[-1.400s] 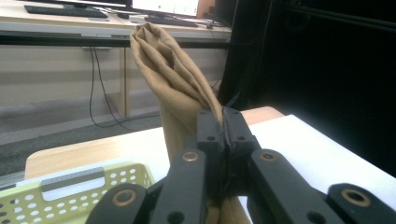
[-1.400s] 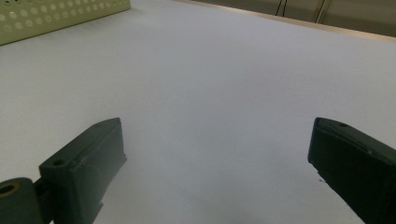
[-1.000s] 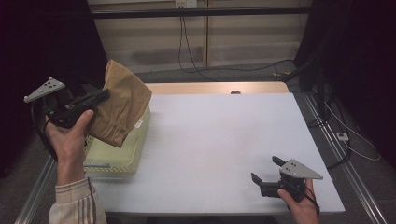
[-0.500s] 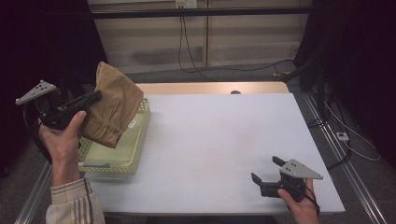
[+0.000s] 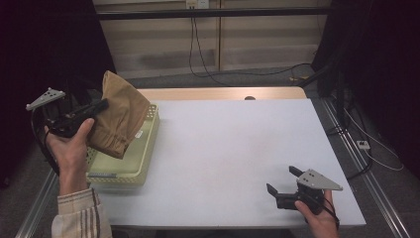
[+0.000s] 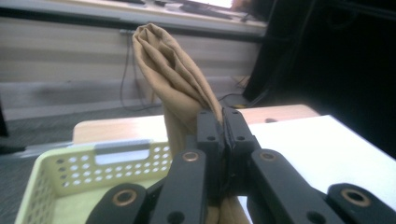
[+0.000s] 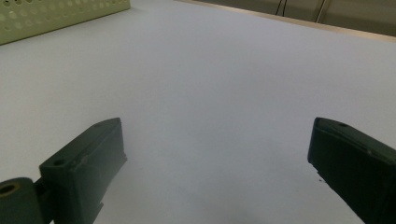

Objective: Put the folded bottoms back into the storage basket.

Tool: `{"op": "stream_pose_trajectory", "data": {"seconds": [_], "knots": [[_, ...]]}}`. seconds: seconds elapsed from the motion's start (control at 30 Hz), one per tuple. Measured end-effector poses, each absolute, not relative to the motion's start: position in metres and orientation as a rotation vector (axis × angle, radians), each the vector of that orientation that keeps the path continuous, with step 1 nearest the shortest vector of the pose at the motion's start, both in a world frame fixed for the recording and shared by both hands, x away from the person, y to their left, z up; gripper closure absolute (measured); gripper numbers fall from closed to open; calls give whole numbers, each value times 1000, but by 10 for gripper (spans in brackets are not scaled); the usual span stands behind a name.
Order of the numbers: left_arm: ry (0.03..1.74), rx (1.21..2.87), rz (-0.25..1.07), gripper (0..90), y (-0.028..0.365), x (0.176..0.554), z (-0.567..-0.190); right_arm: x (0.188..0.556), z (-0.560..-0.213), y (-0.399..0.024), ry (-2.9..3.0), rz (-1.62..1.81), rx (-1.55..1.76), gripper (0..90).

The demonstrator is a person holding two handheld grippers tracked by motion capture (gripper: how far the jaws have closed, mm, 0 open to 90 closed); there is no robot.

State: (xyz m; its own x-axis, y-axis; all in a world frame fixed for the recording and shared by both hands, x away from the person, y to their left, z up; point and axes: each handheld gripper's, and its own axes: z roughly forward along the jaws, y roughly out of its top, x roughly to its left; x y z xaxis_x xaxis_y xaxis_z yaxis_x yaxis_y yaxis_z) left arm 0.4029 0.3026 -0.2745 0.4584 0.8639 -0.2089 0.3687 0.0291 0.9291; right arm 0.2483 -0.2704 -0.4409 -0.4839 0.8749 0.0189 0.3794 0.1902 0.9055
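A tan cloth (image 5: 119, 116) hangs bunched over the pale yellow basket (image 5: 146, 148) at the table's left. My left gripper (image 5: 101, 105) is shut on the cloth and holds it up above the basket; in the left gripper view the black jaws (image 6: 222, 122) pinch a fold of the cloth (image 6: 173, 74), which rises above them. My right gripper (image 5: 281, 182) rests low at the table's front right, open, with nothing between its fingers (image 7: 88, 158).
The white table top (image 5: 233, 144) stretches between the basket and the right gripper. A wooden strip (image 5: 223, 93) runs along the far edge. Cables (image 5: 208, 59) hang behind the table. Metal rails (image 5: 366, 168) flank its sides.
The left hand has carried the cloth a little down and toward the left, closer over the basket. The right gripper has kept still.
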Motion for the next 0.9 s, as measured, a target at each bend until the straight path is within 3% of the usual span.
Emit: {"op": "stream_pose_trajectory", "data": {"seconds": [0.9], "knots": [[1154, 1660, 485, 873, 289, 424, -298, 248, -441, -271, 1965, 1261, 1170, 40]]}}
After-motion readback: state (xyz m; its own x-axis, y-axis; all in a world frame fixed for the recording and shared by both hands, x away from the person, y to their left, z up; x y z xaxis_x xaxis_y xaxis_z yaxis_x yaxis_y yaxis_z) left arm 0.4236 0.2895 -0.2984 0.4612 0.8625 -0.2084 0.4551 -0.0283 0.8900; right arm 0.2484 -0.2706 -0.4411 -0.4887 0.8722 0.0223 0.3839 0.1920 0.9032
